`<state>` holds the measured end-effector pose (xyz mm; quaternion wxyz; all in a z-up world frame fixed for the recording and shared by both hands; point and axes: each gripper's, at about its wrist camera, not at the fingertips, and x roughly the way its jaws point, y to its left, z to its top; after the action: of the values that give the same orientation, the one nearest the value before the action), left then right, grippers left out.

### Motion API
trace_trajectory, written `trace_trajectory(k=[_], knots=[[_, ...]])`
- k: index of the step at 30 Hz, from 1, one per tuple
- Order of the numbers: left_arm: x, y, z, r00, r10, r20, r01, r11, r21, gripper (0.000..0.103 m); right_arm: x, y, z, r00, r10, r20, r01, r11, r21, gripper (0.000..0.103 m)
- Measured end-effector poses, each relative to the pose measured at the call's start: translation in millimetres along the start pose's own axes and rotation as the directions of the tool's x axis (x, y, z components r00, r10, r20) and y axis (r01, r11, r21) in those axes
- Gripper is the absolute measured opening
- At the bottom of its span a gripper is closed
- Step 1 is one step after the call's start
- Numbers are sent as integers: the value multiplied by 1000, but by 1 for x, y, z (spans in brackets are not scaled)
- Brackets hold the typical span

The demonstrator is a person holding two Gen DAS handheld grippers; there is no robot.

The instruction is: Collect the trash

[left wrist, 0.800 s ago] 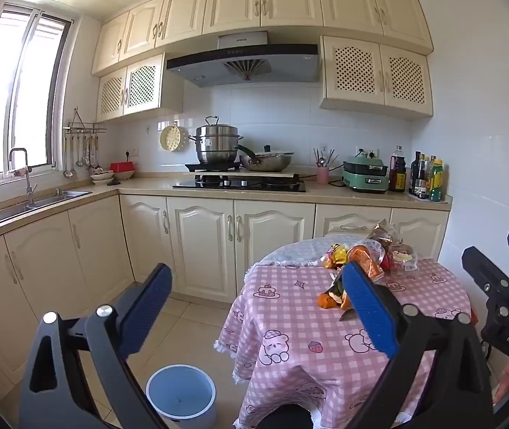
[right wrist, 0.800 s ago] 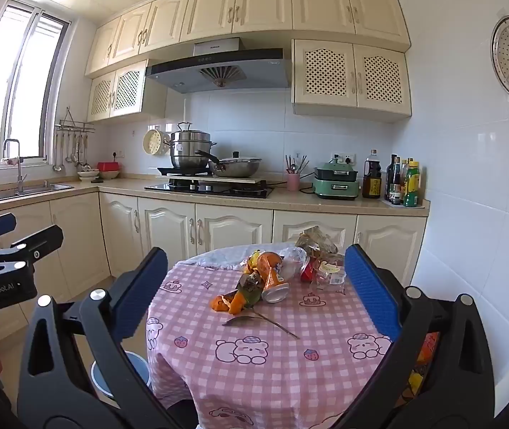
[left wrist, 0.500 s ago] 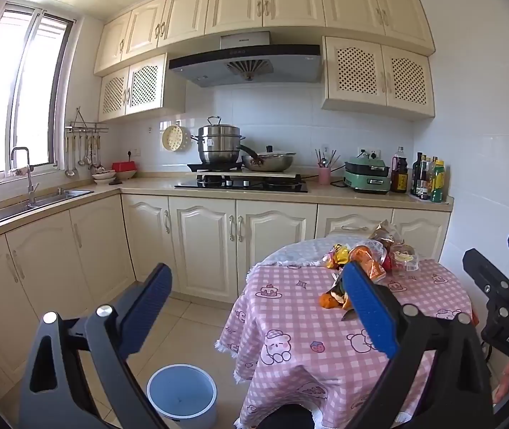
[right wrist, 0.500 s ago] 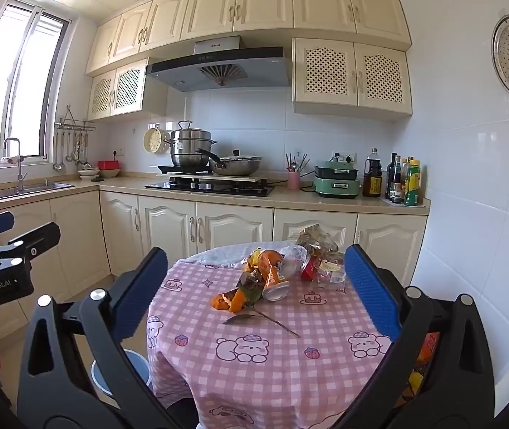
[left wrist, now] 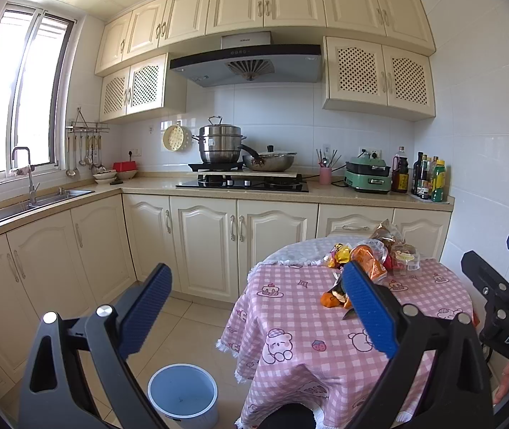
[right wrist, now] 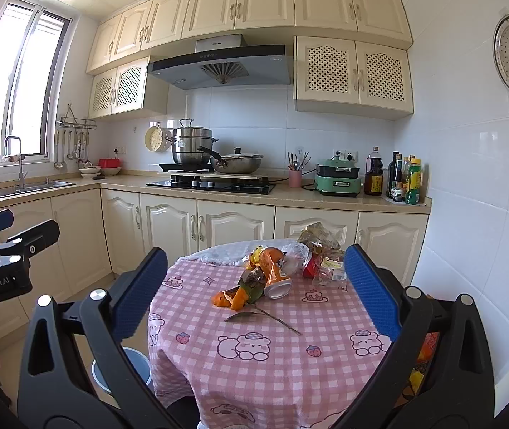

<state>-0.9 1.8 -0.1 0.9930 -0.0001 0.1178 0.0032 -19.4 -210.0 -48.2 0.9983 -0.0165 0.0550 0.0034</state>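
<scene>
A pile of trash lies on the round table with the pink checked cloth (right wrist: 254, 364): an orange drink can (right wrist: 275, 275), orange peel (right wrist: 227, 298), a twig with a leaf (right wrist: 261, 316), clear plastic wrappers (right wrist: 326, 264) and a red can (right wrist: 311, 268). The pile also shows in the left wrist view (left wrist: 365, 268). A pale blue trash bin (left wrist: 182, 395) stands on the floor left of the table. My left gripper (left wrist: 254, 314) is open and empty, held in the air short of the table. My right gripper (right wrist: 252, 293) is open and empty, facing the pile from the table's near side.
Cream kitchen cabinets (right wrist: 168, 228) run behind the table, with a stove and pots (right wrist: 211, 164) on the counter. A sink (left wrist: 36, 203) is at the left under the window. A white tiled wall (right wrist: 476, 214) is close on the table's right. Bottles (right wrist: 404, 182) stand at the counter's end.
Both views have shifted slightly; the table and trash sit a little nearer and lower in frame. Both grippers stay open and empty.
</scene>
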Motion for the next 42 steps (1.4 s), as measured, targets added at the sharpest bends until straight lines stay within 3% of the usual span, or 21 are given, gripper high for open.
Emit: trace_trajectory(k=[42], knots=[[2,7,-11,1000,8,-3,-8,1000,1,94,11,5,-12,1000,9,-15,-9,1000,5,97]])
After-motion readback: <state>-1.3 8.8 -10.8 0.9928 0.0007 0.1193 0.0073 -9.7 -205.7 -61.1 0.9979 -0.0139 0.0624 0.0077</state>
